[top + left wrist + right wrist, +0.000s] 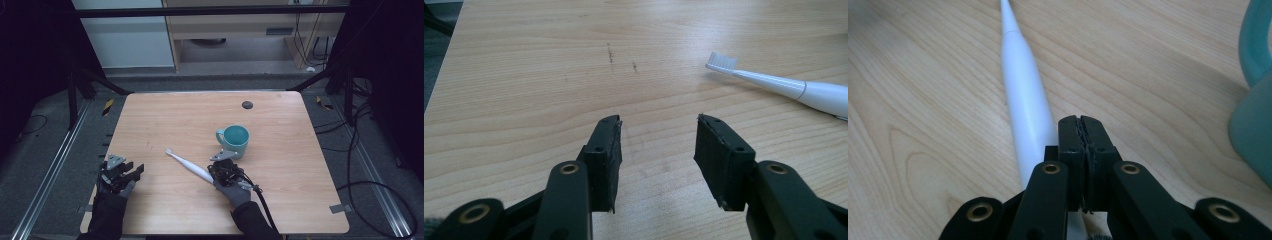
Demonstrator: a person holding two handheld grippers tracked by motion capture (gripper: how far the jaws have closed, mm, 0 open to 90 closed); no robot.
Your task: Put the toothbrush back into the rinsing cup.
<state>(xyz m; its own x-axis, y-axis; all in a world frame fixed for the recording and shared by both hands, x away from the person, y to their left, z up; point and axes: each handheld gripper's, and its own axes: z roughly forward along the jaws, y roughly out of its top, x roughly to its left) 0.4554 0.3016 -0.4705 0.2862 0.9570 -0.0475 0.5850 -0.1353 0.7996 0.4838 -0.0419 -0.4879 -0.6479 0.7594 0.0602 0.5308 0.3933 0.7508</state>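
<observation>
Left gripper [658, 137]: jaws parted, nothing between, low over bare table [280, 200] near front-left edge.
Right gripper [1082, 125]: jaws pressed together, empty, sitting above handle end of toothbrush [1024, 100].
Toothbrush: white, lying flat mid-table, bristle head toward far left.
Mug [234, 140]: teal, upright, just beyond right gripper, handle facing left.
</observation>
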